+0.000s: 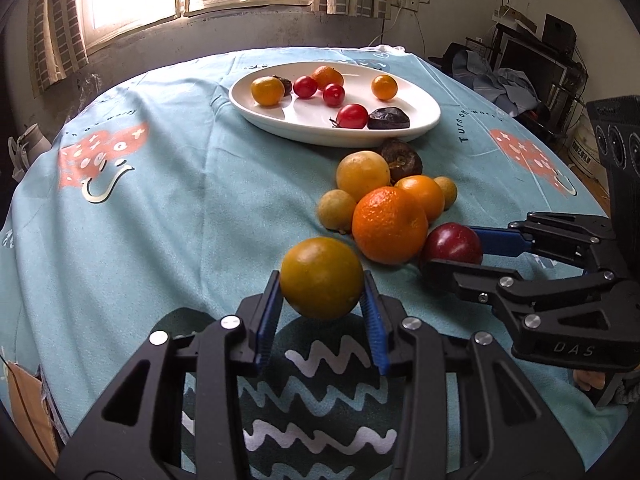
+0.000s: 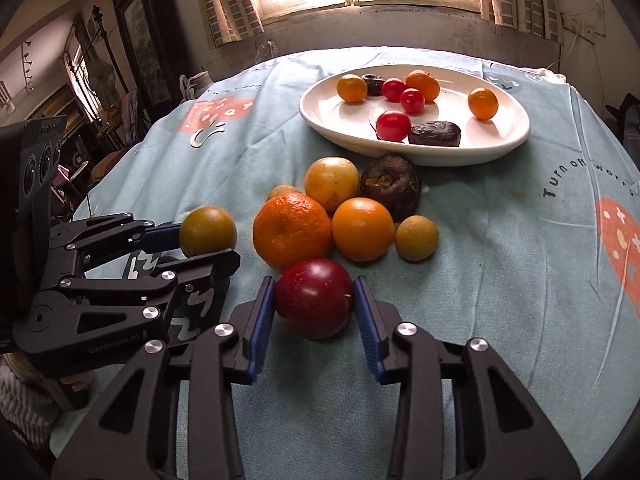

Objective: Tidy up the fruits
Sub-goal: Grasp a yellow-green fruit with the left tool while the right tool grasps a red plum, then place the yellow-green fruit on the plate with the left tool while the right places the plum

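Nearest you, each of your two grippers has one fruit. Your left gripper (image 1: 322, 298) has its blue pads (image 1: 267, 312) narrowed onto a yellow-green fruit (image 1: 321, 278), one pad on either side, and the fruit sits between the fingertips with its shadow on the cloth (image 1: 160, 208) below it. Your right gripper (image 2: 314, 310) has its pads (image 2: 365, 316) pressed on both sides of a dark red plum (image 2: 314, 298), which lies at the near edge of the pile. Past the plum are six loose fruits clustered on the cloth: one big orange (image 2: 292, 230) touching the plum, a smaller orange (image 2: 363, 229) just beside it, a yellow fruit (image 2: 332, 182) behind them, two small tan fruits (image 2: 417, 238) at either side, and one dark brown fruit (image 2: 392, 185) next to the plate. Farthest is one white oval plate (image 2: 480, 148), holding eight pieces: three red tomatoes (image 2: 393, 125), three small orange-yellow fruits (image 2: 483, 103) and two dark wrinkled ones (image 2: 435, 133), all well apart from your fingers.
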Tool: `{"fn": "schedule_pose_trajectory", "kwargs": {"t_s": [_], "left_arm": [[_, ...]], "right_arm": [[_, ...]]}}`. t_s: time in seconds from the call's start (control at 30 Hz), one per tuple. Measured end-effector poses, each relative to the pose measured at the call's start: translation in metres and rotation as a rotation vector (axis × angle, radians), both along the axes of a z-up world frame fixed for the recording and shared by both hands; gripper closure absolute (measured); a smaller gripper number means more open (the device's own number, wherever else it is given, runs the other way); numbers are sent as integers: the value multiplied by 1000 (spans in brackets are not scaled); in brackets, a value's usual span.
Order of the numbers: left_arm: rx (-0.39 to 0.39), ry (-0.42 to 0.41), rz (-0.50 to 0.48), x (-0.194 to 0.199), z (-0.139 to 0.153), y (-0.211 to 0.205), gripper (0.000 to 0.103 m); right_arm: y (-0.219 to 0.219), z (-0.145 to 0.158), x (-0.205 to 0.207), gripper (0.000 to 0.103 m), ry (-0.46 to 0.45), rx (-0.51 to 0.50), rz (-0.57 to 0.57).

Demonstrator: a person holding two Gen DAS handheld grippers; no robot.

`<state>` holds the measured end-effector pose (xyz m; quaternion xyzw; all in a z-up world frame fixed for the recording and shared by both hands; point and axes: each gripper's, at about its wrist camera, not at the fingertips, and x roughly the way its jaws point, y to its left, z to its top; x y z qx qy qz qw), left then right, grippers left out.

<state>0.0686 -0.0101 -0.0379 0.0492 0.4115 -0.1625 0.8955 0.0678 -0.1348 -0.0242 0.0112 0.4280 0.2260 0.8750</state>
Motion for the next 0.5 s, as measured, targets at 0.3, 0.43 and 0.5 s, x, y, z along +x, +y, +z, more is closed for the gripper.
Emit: {"fn": "schedule_pose_trajectory", "kwargs": {"t_s": [0.3, 0.43, 0.5], "left_arm": [[-26, -49, 20, -1, 15, 2, 64], [-29, -76, 41, 14, 35, 5, 64], [-26, -86, 46, 30, 47, 2, 64]], "right_arm": [[-26, 22, -5, 64, -54, 78, -74], [-48, 40, 0, 64, -91, 125, -138], [-58, 51, 12, 64, -106, 123, -164]]}}
